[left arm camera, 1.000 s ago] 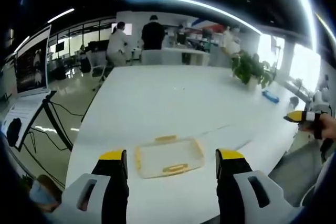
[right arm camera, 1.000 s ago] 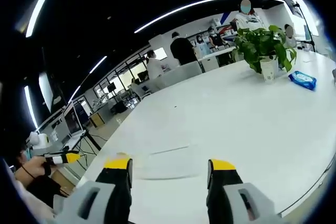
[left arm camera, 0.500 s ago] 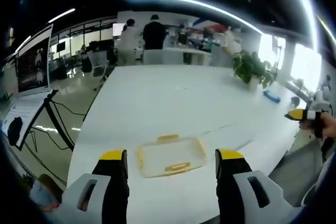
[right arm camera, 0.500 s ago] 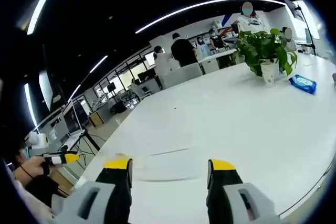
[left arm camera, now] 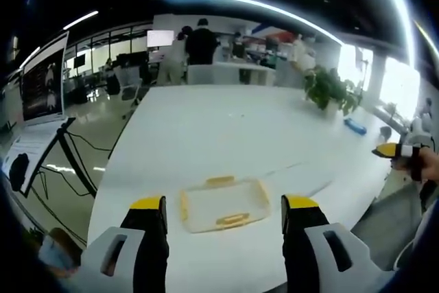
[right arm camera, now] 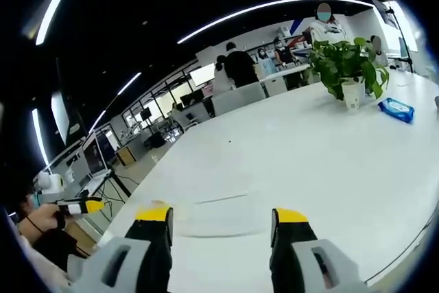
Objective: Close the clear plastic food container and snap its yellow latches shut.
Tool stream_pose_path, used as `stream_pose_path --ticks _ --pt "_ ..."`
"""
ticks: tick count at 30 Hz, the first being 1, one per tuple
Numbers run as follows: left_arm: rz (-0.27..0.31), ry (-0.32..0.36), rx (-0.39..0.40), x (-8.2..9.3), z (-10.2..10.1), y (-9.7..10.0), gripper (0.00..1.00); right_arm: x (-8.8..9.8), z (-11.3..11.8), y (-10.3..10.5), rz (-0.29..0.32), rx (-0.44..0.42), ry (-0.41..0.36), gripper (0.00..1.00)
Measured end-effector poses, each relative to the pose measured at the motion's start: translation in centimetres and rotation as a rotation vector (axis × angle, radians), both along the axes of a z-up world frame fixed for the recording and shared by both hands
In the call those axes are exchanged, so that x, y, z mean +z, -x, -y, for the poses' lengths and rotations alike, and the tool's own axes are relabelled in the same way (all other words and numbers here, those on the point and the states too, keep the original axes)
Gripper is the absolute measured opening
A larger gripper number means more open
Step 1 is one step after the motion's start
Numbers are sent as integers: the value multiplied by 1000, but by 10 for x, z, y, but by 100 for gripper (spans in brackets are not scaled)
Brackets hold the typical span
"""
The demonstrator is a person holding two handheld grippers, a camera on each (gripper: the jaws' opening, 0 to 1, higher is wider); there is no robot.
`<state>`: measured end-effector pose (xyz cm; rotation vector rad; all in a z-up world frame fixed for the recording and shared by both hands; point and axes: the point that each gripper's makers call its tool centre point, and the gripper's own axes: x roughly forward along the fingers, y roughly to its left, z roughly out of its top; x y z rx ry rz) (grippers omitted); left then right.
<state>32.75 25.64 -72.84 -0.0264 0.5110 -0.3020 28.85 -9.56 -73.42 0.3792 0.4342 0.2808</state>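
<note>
Still unmoved: container [left arm camera: 223, 204], long axis crosswise.

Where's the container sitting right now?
In the left gripper view, the clear container with yellow latches lies on the white table near its front edge, just beyond and between the open left tongs.

Bare white table [left arm camera: 206, 135] around container [left arm camera: 223, 204], potted plant [right arm camera: 346, 73] well apart

Long white table [right arm camera: 329, 149] w/ green potted plant in white pot [right arm camera: 346, 73] at far right, blue flat packet [right arm camera: 395, 108] just right of it. People standing far behind [left arm camera: 200, 42].
</note>
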Motion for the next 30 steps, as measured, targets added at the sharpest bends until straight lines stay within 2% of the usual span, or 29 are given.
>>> stream_pose_path --ticks 20,30 --pt "-24 7 6 -10 -3 -2 65 -3 -24 -5 -12 63 26 56" --pt "-36 10 2 -16 -7 -10 65 2 -51 -19 -4 133 33 56"
